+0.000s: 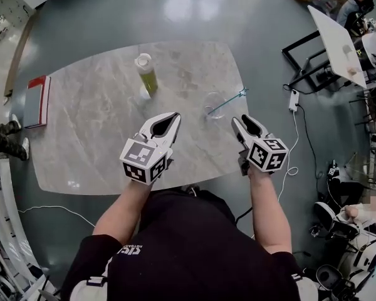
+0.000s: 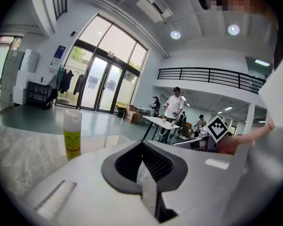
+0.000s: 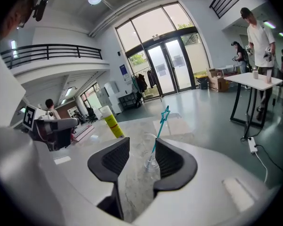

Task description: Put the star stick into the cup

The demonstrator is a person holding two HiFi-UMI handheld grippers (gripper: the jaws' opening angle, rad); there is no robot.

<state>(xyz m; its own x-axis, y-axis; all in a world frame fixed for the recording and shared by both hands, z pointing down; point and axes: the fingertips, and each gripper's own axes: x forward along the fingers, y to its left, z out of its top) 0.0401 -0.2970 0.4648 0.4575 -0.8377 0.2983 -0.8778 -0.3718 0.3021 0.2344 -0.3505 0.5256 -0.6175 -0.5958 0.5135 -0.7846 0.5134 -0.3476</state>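
Teal star-tipped stick (image 1: 229, 102) leaning on rim inside clear plastic cup (image 1: 212, 107), centre-right of grey marble tabletop (image 1: 100, 118), apparently delivered: right tongs (image 1: 241, 119) spread and empty, left tongs (image 1: 174, 116) pressed together, idle.

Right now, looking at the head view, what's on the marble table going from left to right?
red book → yellow-green bottle → clear cup, with the star stick in it leaning out to the right
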